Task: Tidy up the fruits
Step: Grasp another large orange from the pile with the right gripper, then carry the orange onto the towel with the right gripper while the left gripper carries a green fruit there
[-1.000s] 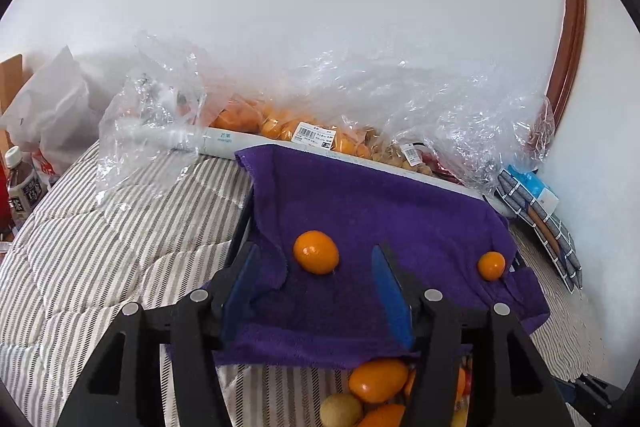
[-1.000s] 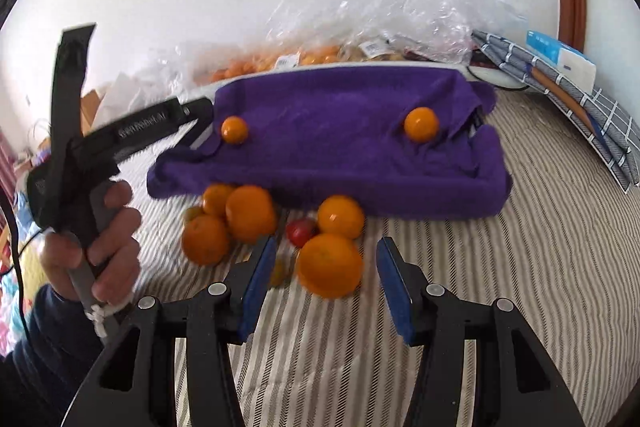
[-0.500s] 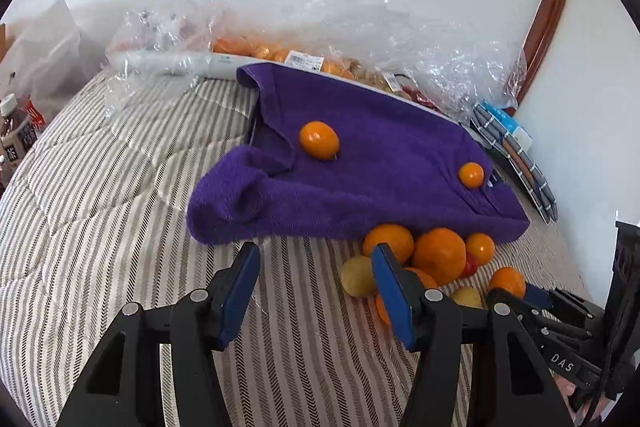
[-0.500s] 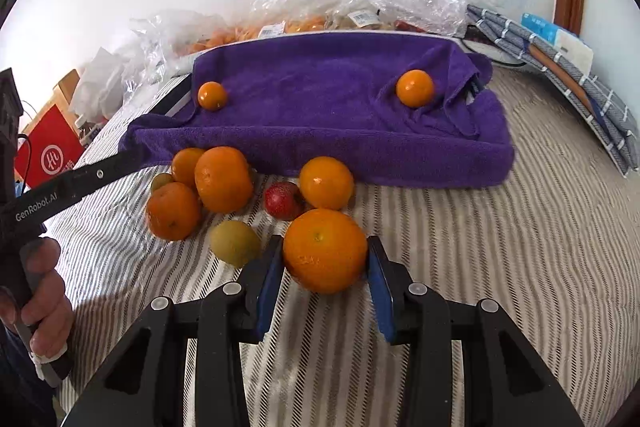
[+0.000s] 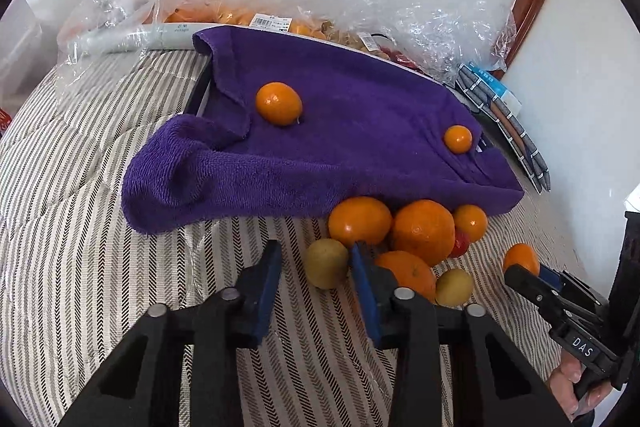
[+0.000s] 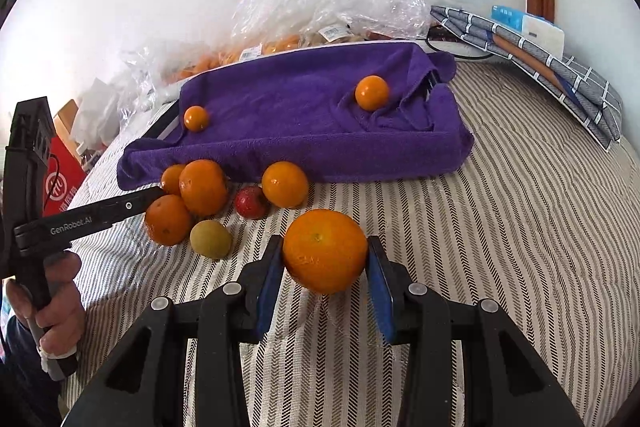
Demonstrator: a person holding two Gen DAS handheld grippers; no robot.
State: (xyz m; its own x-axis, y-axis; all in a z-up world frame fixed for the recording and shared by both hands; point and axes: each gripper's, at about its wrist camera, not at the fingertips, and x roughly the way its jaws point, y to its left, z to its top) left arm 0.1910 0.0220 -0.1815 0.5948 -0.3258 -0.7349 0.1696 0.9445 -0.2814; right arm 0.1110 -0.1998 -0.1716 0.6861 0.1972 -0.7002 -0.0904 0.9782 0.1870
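Note:
My right gripper (image 6: 325,259) is shut on a large orange (image 6: 325,251) and holds it just above the striped bed cover; it also shows in the left wrist view (image 5: 521,259). My left gripper (image 5: 316,259) is open, with a yellow-green fruit (image 5: 326,263) between its fingertips. A pile of oranges (image 5: 422,231), a red fruit (image 6: 251,202) and another yellow-green fruit (image 6: 210,239) lie in front of a purple towel (image 6: 304,123) draped over a tray. Two small oranges (image 6: 371,92) (image 6: 196,118) rest on the towel.
Clear plastic bags with more fruit (image 5: 280,23) lie behind the towel against the white wall. Folded grey checked cloth and a blue box (image 6: 532,39) sit at the right. A red box (image 6: 60,183) stands at the left bed edge.
My right gripper closed on the large orange and lifted it slightly away from the pile. My left gripper drew back from the towel and moved down to the yellow-green fruit.

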